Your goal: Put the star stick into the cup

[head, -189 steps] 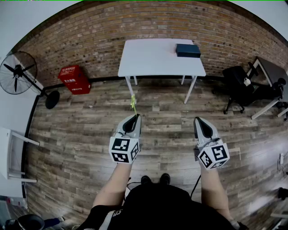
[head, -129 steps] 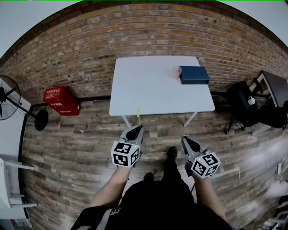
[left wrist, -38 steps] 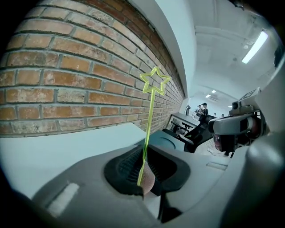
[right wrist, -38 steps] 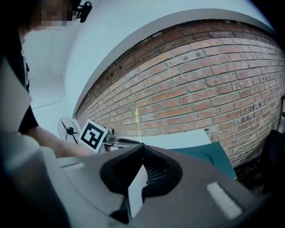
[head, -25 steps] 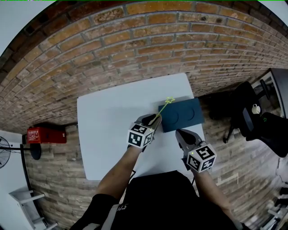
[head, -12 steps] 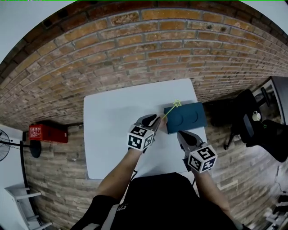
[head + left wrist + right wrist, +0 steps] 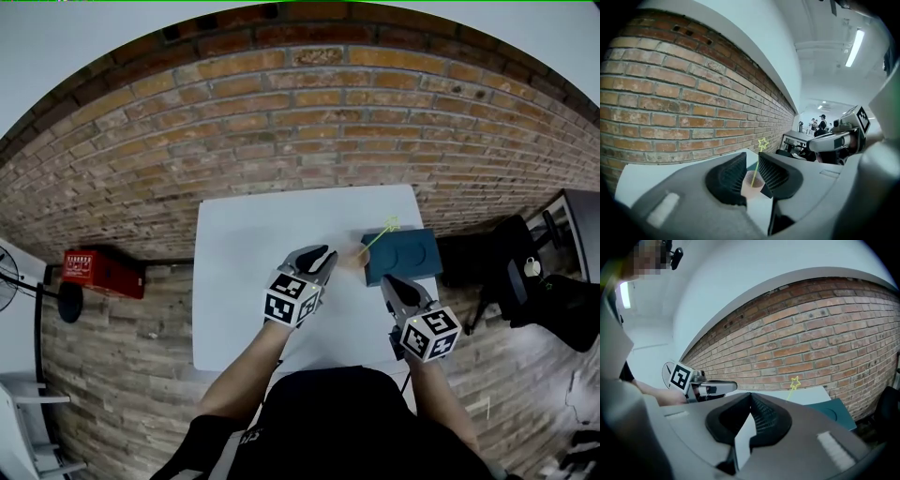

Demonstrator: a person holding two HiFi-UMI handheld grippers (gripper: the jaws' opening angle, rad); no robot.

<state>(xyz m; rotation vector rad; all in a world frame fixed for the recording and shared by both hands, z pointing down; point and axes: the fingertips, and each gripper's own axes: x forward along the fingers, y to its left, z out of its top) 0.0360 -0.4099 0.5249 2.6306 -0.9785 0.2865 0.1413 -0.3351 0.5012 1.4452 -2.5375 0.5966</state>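
The star stick (image 7: 378, 235) is seen right of centre, lower end in the pink cup (image 7: 352, 257) on the white table (image 7: 234, 281), its long axis tilted up-right over the blue box (image 7: 412, 258). Just left of the cup, the nearer left gripper (image 7: 323, 255) is held narrowly parted and is judged to grip nothing. The right gripper (image 7: 388, 282) is closed, empty.

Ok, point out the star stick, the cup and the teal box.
star stick (image 7: 756, 167), left gripper view, on its thin yellow shaft below the star.
cup (image 7: 751, 187), left gripper view, on its pinkish wall.
teal box (image 7: 412, 251), head view, on its top face.
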